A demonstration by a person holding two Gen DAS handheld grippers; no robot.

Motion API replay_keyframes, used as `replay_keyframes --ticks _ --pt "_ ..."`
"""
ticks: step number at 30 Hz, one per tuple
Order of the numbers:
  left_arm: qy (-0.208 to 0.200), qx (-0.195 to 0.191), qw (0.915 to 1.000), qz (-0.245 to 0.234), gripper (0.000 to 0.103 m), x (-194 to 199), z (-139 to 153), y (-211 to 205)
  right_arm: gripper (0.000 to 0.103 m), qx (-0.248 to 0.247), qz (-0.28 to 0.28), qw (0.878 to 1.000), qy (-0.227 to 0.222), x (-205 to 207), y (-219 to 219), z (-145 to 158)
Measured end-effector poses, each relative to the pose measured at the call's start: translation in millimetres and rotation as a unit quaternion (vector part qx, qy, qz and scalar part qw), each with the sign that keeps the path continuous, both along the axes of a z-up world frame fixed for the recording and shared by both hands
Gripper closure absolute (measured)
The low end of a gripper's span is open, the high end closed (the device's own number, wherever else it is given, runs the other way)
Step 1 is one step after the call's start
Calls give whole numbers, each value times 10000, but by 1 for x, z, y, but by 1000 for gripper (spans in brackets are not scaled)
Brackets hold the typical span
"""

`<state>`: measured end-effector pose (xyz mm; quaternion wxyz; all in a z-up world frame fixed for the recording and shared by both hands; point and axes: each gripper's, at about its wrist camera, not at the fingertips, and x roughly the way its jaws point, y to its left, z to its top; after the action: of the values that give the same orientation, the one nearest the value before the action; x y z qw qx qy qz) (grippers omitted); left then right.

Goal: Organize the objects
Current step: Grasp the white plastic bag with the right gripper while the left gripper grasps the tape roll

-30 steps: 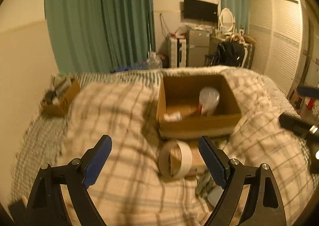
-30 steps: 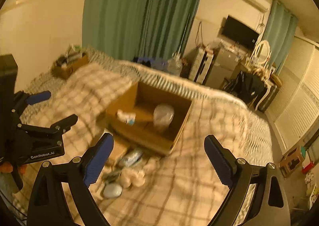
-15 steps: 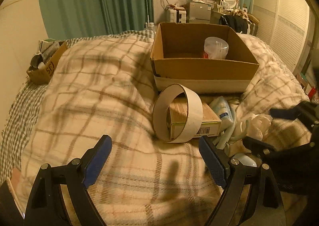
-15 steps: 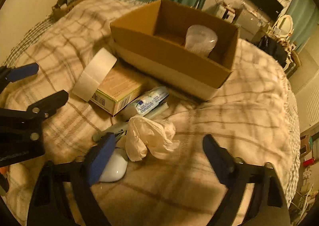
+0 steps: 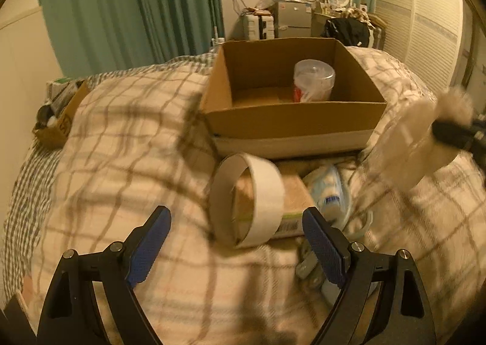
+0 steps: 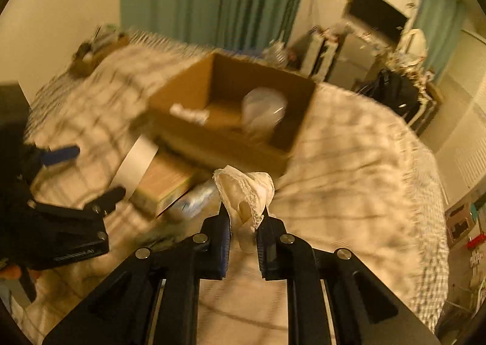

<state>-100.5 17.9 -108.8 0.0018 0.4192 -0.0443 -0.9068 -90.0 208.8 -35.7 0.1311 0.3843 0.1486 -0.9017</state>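
Cardboard box [image 6: 231,120] on the bed [image 6: 349,162] holding a clear plastic jar [image 6: 262,111], crumpled white cloth [image 6: 246,196] pinched between closed right gripper [image 6: 243,223] jaws, box at 12 o'clock, left gripper [image 5: 237,241] jaws spread wide, tape roll [image 5: 247,199] between them.

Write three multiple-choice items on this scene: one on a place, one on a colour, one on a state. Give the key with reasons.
1. Where is the clear plastic tub?
A. inside the cardboard box
B. on the blanket beside the tape roll
C. in the left gripper

2. What colour are the curtains?
A. red
B. green
C. white

3. What is the right gripper doing?
A. hanging open and empty
B. shut on the white glove
C. shut on the tape roll

Key: 1 A, the tub stands within the box walls. 2 B, the drapes behind the bed are green. 3 B, its fingers pinch the crumpled glove.
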Motion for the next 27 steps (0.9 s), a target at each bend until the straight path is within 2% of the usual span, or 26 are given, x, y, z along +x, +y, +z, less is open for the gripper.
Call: replay_keyframes --ticks 2,4,5,7,8,9,12,17,21,27 --pt "-59 -36 10000 -18 12 -9 -4 5 90 -29 -69 9999 76 -2 7 6" --pt "-170 -126 9998 -30 17 -19 -11 9 90 -52 -66 9999 64 -3 6 6" --pt "-240 -151 9996 -36 23 -23 -15 10 90 -76 -43 10000 31 -3 6 4" --pt "-390 -139 9991 -44 45 -30 -22 11 90 -98 5 9999 -48 -5 5 -1" --pt "-441 -62 9990 -84 72 -32 -24 10 90 -93 21 9999 -82 -6 5 -4" --pt "-527 55 9984 -171 77 -33 -26 10 90 -75 37 9999 -125 -7 4 -8" --pt "-496 -29 9982 -339 78 -29 -24 11 90 -49 61 9998 -202 -7 2 -16" --pt "-386 177 9983 -403 78 -14 -4 5 90 -28 96 9998 -159 -1 1 -15" --pt "-237 430 9978 -451 78 -4 20 0 90 -36 107 9999 -21 12 -1 0" --pt "196 423 9972 -593 78 17 59 4 90 -39 131 9997 215 32 -3 26"
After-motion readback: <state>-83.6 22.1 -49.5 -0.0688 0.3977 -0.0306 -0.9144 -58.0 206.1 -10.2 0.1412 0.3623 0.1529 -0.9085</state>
